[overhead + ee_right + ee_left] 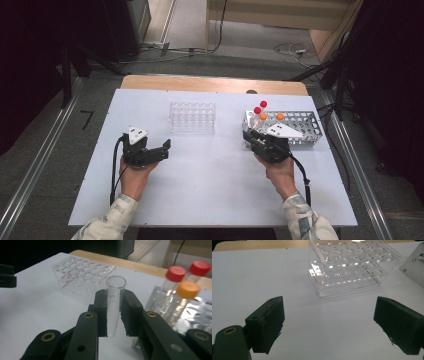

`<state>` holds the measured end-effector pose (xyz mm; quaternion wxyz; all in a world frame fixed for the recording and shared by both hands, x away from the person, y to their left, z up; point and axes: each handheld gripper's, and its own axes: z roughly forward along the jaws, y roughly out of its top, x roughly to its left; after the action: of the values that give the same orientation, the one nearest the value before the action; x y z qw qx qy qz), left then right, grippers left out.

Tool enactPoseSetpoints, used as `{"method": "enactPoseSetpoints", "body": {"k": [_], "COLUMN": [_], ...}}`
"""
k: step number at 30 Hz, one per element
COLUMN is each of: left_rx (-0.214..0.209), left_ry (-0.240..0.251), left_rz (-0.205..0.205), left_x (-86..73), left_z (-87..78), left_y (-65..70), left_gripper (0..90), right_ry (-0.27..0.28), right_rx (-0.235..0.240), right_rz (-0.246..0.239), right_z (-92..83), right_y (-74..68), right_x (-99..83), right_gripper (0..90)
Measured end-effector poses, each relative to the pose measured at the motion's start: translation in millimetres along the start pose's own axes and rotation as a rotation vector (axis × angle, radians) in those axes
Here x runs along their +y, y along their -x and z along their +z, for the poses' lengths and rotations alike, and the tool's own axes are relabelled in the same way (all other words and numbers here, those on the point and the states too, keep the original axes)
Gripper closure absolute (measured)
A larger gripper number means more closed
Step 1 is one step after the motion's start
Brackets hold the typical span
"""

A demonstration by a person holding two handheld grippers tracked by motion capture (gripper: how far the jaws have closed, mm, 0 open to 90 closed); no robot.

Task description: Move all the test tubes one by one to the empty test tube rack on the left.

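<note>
Right claw (pixel 113 315) clamped on uncapped glass tube (pixel 114 305), left claw (pixel 329 327) wide apart, empty

Blurred red caps (pixel 176 273) beside the orange cap (pixel 187 290)

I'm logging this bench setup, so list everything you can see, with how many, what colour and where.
Uncapped test tube: one, clear, upright between the pads of the right tongs.
Clear rack: one, see-through plastic, no tubes in it, middle of the table toward the far edge.
Metal rack: one, silver with holes, on the table's right side.
Red-capped tubes: two, clear with red caps, standing at the metal rack's left end.
Orange-capped tubes: two, clear with orange caps, in the metal rack.
Table: one, white top with a wooden far edge.
Cables: several, on the floor beyond the table.
Left tongs: black, open, holding nothing, left of centre.
Right tongs: black, shut on the uncapped test tube, beside the metal rack.
</note>
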<state>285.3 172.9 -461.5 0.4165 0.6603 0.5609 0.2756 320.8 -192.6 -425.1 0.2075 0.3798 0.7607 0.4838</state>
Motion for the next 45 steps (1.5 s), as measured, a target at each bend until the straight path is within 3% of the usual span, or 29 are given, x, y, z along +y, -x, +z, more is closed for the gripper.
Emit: {"method": "enactPoseSetpoints", "body": {"k": [5, 13, 24, 28, 32, 37, 45], "left_rx": [-0.025, -0.11, -0.228, -0.279, -0.301, -0.325, -0.326], "left_ry": [0.009, 0.028, 0.018, 0.02, 0.022, -0.001, -0.022], "left_rz": [0.025, 0.042, 0.076, 0.099, 0.123, 0.147, 0.153], "left_x": [7.9, 31.4, 52.5, 58.3, 62.6, 63.6, 61.9], "left_z": [3.6, 4.4, 13.6, 15.3, 17.0, 20.0, 26.5], "left_y": [12.2, 33.2, 66.6, 79.6, 88.9, 94.3, 96.3], "left_gripper": [10.8, 16.6, 25.5, 33.1, 46.8, 56.3, 64.4], "right_ry": [-0.022, -0.039, -0.045, -0.054, -0.053, -0.041, -0.038], "right_rx": [0.025, 0.062, 0.06, 0.064, 0.067, 0.072, 0.069], "right_rz": [-0.022, -0.035, -0.076, -0.083, -0.101, -0.098, -0.102], "right_z": [16.1, 44.5, 64.4, 69.9, 73.5, 72.8, 72.5], "right_y": [-13.5, -35.1, -53.1, -58.9, -66.2, -68.9, -71.6], "right_x": [-2.1, 0.9, 3.6, 3.7, 5.5, 7.0, 7.7], "right_gripper": [73.2, 73.2, 73.1, 73.1, 73.1, 73.1, 73.1]}}
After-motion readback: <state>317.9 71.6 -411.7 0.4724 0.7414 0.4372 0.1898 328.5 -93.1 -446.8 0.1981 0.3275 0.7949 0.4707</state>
